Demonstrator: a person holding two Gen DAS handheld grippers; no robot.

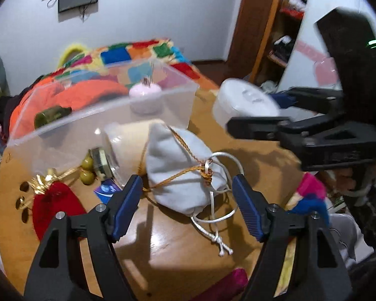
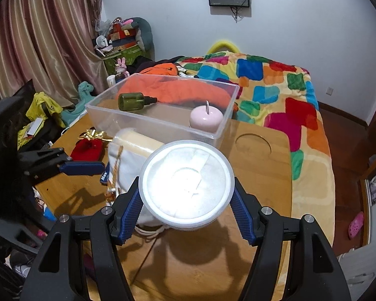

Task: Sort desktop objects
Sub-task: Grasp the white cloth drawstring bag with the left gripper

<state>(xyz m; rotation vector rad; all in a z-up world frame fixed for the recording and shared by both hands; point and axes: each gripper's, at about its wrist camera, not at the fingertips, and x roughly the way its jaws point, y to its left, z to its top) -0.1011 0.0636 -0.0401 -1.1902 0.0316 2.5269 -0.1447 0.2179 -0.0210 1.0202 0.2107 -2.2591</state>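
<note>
Left gripper [image 1: 186, 184]: released, jaws wide apart over the table, nothing pressed between them; one white drawstring pouch [image 1: 180, 165] lies on the wood just beyond the tips.
Right gripper [image 2: 185, 200]: clenched on one round white lidded tub [image 2: 186, 184], blue pads against its two sides, held above the table.
Pouches: two, the white one and one red pouch [image 1: 54, 208] with a gold tie at the table's left.
Cream cylinder [image 2: 137, 143]: one, lying between the white pouch and the bin.
Clear plastic bin [image 2: 105, 118]: one, far side of the table, holding one green bottle [image 2: 135, 101] and one pink candle [image 2: 205, 118].
Open room: bare wooden table [image 2: 260, 175] to the right of the bin, with a round recess; the bed lies beyond the far edge.
Left view only: two olive-coloured balls [image 1: 87, 169] beside a small jar near the bin's corner.
</note>
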